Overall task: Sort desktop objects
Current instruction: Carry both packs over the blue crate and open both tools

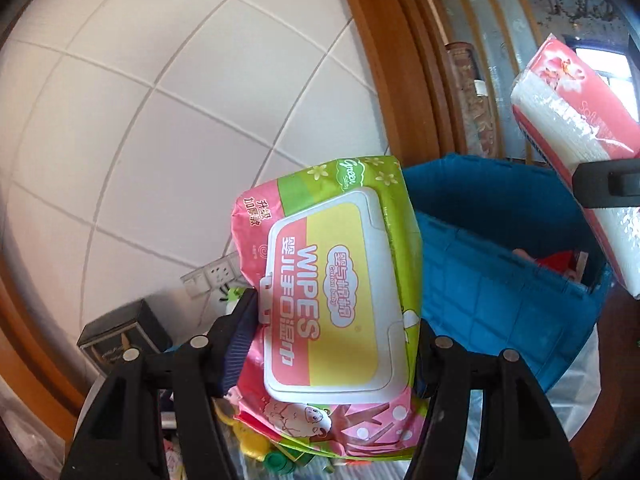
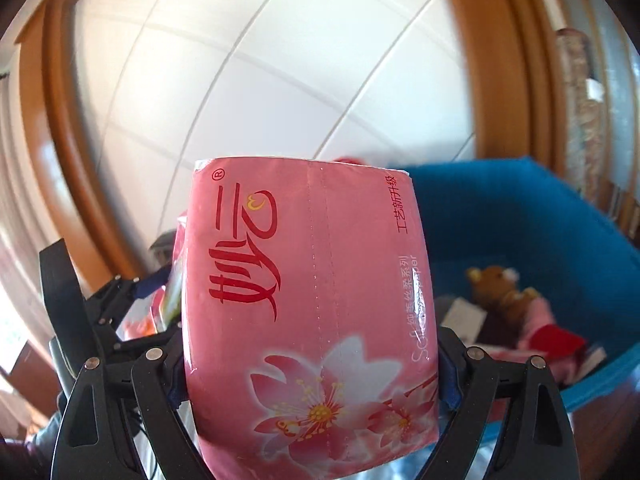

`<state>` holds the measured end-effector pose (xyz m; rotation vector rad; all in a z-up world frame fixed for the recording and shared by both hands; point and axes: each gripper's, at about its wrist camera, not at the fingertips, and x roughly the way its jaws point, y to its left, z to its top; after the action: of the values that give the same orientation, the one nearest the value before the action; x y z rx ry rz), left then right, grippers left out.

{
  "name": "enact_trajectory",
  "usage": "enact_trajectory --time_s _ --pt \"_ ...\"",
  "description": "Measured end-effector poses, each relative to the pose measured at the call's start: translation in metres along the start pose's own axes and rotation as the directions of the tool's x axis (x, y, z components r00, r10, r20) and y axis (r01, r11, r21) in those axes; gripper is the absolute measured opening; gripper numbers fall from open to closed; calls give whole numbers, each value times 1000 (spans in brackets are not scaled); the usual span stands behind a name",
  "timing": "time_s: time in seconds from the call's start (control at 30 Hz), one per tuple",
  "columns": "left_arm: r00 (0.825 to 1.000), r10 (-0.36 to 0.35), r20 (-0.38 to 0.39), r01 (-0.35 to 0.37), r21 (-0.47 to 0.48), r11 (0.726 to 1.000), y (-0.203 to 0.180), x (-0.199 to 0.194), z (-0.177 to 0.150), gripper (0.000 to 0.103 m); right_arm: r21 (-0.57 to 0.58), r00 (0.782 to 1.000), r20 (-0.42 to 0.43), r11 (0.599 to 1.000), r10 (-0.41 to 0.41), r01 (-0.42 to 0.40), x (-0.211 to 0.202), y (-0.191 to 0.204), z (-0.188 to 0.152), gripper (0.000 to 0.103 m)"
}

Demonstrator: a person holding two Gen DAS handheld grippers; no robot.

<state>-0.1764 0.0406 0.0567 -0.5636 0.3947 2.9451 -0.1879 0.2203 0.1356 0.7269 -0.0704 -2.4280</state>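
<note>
My left gripper (image 1: 336, 344) is shut on a pink-and-green pack of baby wipes (image 1: 332, 292) with a white flip lid, held up in the air in front of a white tiled wall. In the right wrist view my right gripper (image 2: 310, 364) is shut on a pink tissue pack (image 2: 308, 300) printed with flowers. That tissue pack (image 1: 576, 120) also shows at the right edge of the left wrist view, with a black finger (image 1: 604, 188) across it. A blue fabric bin (image 1: 500, 264) stands behind and to the right of both packs; the bin (image 2: 520, 216) holds a brown teddy bear (image 2: 500, 292).
A brown wooden frame (image 1: 396, 80) runs up beside the wall. A dark box (image 1: 124, 336) and a wall socket (image 1: 212, 276) sit low at the left. Small yellow and green items (image 1: 260, 448) lie below the wipes. Red and pink things (image 2: 552, 344) lie in the bin.
</note>
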Motion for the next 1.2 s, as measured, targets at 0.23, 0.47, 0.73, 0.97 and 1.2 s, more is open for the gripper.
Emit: enact_trajectory --time_s 0.23,0.47,0.73,0.97,1.2 --pt "990 -132 48 131 30 991 -84 34 70 62 90 992 48 989 -118 113 -36 -86 30 91" --pt "981 -192 40 188 92 978 -162 66 113 67 189 979 -16 961 -204 203 -28 -176 34 94" --pt "990 -123 75 117 83 990 -185 73 152 89 333 973 -6 917 -230 219 -32 -251 38 103" --pt "995 -82 55 78 75 994 -185 66 138 89 349 980 42 922 -195 168 -50 -254 29 103" --pt "999 -29 33 28 14 1000 -165 59 117 89 329 988 53 936 -146 121 -54 -233 14 103"
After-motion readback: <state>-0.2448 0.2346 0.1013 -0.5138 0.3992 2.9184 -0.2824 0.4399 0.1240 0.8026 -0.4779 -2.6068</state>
